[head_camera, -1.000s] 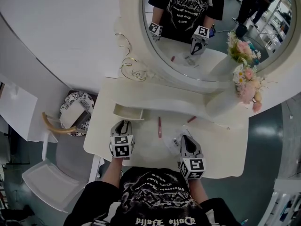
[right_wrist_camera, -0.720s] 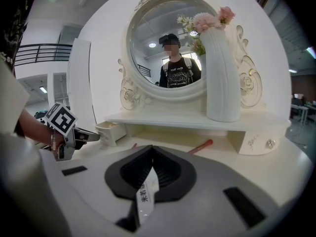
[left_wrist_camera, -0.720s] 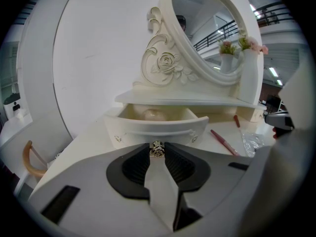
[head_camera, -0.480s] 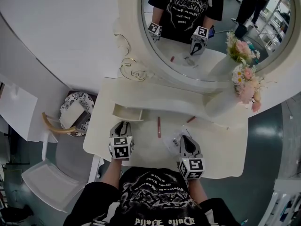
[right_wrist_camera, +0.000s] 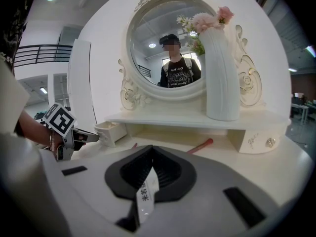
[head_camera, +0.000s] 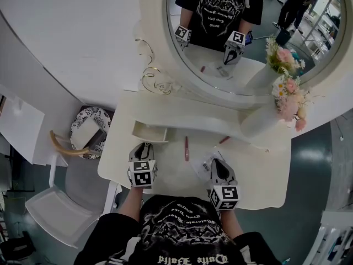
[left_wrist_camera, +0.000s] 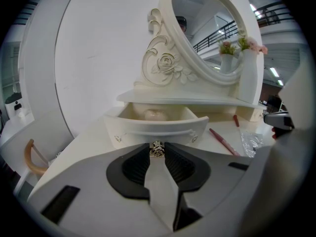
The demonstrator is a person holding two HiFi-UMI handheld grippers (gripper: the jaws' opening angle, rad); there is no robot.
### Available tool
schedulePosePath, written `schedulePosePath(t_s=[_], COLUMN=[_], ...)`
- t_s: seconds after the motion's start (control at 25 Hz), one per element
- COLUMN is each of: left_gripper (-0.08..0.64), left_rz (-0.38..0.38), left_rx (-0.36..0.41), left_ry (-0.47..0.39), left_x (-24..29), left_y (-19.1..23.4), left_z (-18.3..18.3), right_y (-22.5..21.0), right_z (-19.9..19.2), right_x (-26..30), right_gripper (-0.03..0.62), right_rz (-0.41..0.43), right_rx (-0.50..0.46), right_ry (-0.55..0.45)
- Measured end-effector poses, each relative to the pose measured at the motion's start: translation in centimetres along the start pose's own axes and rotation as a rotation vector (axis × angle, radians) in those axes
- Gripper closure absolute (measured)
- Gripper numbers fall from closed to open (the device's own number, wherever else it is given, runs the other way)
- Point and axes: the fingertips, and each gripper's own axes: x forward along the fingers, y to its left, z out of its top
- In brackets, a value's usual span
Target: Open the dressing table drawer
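Left grey-and-black two-jaw gripper [head_camera: 144,148] tilted down, jaws clamped on small silvery knob [left_wrist_camera: 157,148]. Right grey-and-black two-jaw gripper [head_camera: 216,164] tilted down, jaws closed, pinching white printed strip [right_wrist_camera: 144,194]. Left forearm [head_camera: 132,200], right forearm [head_camera: 230,221] reach forward.

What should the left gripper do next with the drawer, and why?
Probably open its jaws and let go. The left gripper pinches the drawer knob, and the drawer already stands pulled out, its inside showing.
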Motion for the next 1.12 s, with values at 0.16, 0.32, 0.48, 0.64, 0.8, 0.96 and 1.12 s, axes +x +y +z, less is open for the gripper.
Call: schedulePosePath(t_s=[0.16,0.32,0.48,0.64,0.8,0.96,1.12], left_gripper=[0.457,0.457,0.457,0.457,0.457,0.457,0.457], left_rz=[0.001,0.002,0.005,0.005,0.007,0.001,0.0], left_rx=[-0.001,-0.005,-0.006,-0.01,-0.009,-0.007,-0.006], left_ry=[-0.002,0.0,0.001,-0.002,-0.001,0.0,-0.001], left_x=[-0.09,-0.18,-0.27,-0.37,-0.49,-0.68,-0.71], left_y=[-0.03,-0.05,-0.04,-0.05,-0.1,-0.17,-0.14], left_z=[-0.01,-0.15,-0.21,-0.24,-0.28,-0.42,-0.44], right_y=[0.19,0.28,0.07,-0.05,0.04,0.28,0.24], right_z=[-0.21,-0.23,-0.19,-0.24,-0.25,-0.31,-0.31], right_x=[0.0,0.04,0.08,0.11,0.26,0.4,0.39], right_gripper=[0.581,0.581,0.581,0.581,0.581,0.581,0.581], right_rz=[0.005,0.008,0.005,0.003,0.009,0.017,0.017], right_rx=[0.002,0.001,0.002,0.004,0.002,0.002,-0.002], right_ry=[0.004,0.006,0.006,0.007,0.009,0.011,0.013])
